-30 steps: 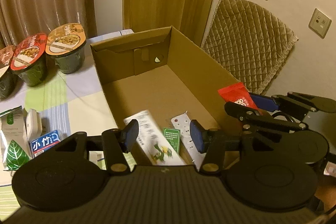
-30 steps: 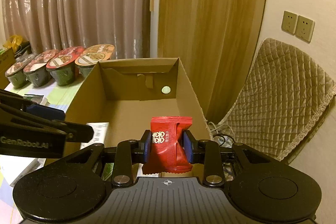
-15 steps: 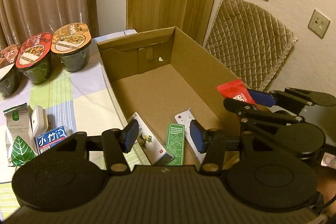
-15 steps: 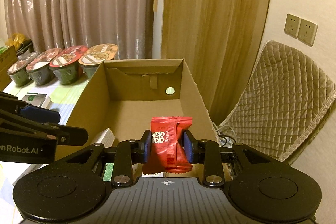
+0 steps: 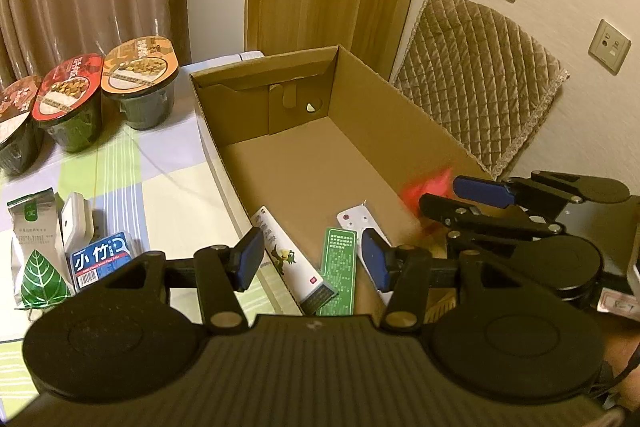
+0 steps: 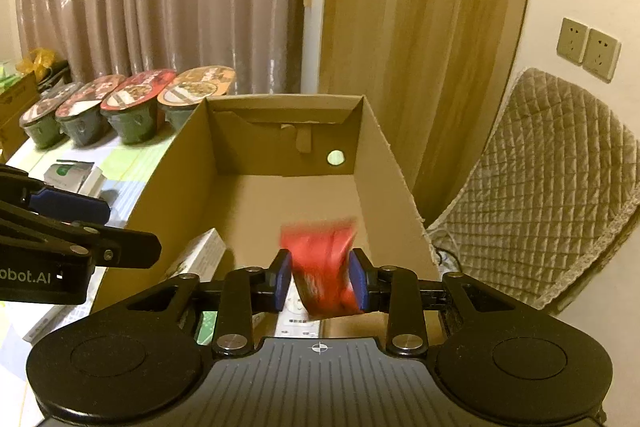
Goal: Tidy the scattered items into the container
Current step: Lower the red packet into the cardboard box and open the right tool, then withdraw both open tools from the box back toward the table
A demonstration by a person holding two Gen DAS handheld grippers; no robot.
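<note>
**Red Snack Packet: Handling Properties and Grasp Point**

Right gripper [image 6: 320, 277]: the blue pads have parted a little, and the red foil snack packet [image 6: 326, 267] sits blurred between them. The blur suggests the packet is slipping free. Whether the pads touch it at this instant cannot be told. The packet is above the near right corner of the open brown cardboard box [image 6: 384, 163], inside its walls.

Left gripper [image 5: 312, 261]: jaws spread wide, nothing between them. It hovers over the near left wall of the box.

Handling judgement:
- Weight: probably light; a small sealed wrapper with soft contents.
- Stiffness: soft and crushable. The film deforms under pad pressure.
- Surface: glossy film, likely slippery. A light pinch may let it slide.
- Grasp point: across the narrow middle of the wrapper, pads on the flat faces, clear of the crimped ends.
- Fragility: low. A short drop onto the cardboard floor should do no harm.

Box contents, near end: a white carton with a green dragon print [image 5: 290, 259], a flat green card [image 5: 340, 267] and a white remote control [image 5: 362, 227] lie side by side on the floor. The far half of the floor is bare.

Left of the box, on the checked tablecloth [image 5: 128, 187]: a blue floss-pick box [image 5: 102, 259] and a silver pouch with a green leaf [image 5: 34, 255] await collection. Farther off stand dark instant-noodle bowls [image 5: 138, 83].
</note>
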